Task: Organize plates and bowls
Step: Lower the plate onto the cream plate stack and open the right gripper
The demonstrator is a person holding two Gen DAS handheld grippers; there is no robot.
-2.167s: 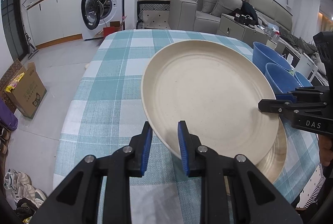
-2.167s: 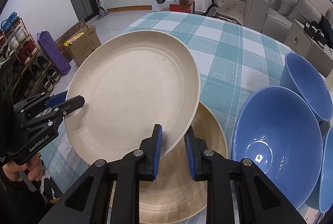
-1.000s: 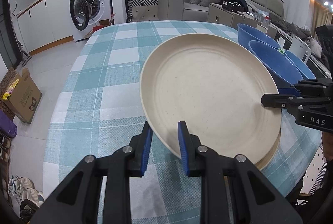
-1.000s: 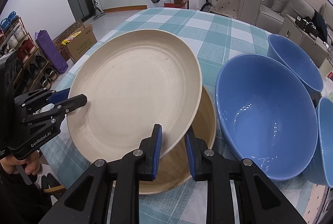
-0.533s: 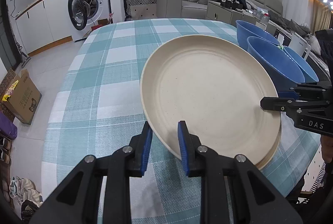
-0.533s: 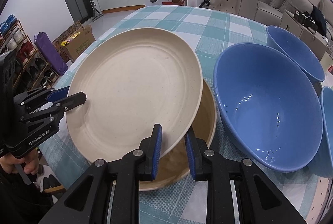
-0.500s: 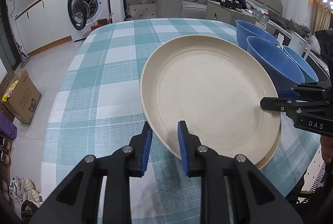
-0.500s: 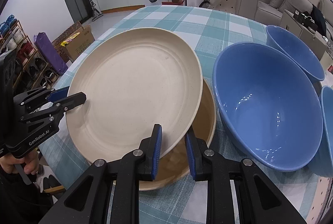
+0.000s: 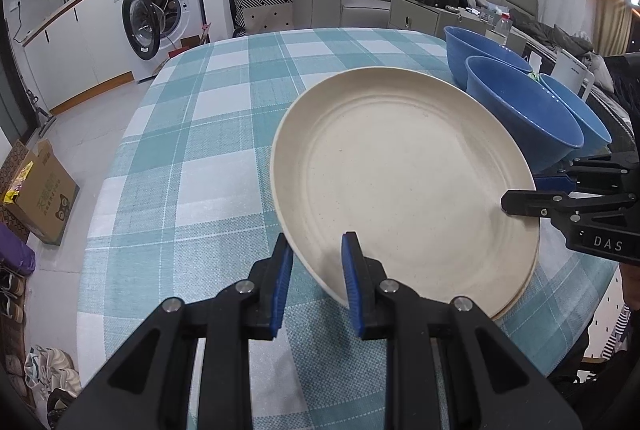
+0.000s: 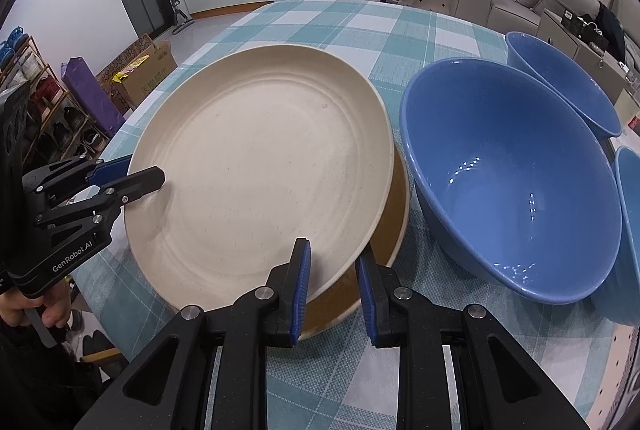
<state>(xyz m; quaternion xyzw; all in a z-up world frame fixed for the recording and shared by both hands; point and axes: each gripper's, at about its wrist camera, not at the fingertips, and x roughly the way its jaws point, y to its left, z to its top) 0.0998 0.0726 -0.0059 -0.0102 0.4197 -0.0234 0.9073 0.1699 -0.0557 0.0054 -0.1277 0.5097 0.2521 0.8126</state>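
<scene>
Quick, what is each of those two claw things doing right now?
Left gripper: shut on the rim of the cream plate.
Right gripper: shut on the same plate's opposite rim.

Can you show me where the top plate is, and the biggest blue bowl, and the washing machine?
top plate point(image 10: 260, 182), right wrist view, middle of its face.
biggest blue bowl point(image 10: 508, 190), right wrist view, inside wall.
washing machine point(image 9: 160, 18), left wrist view, its front.
</scene>
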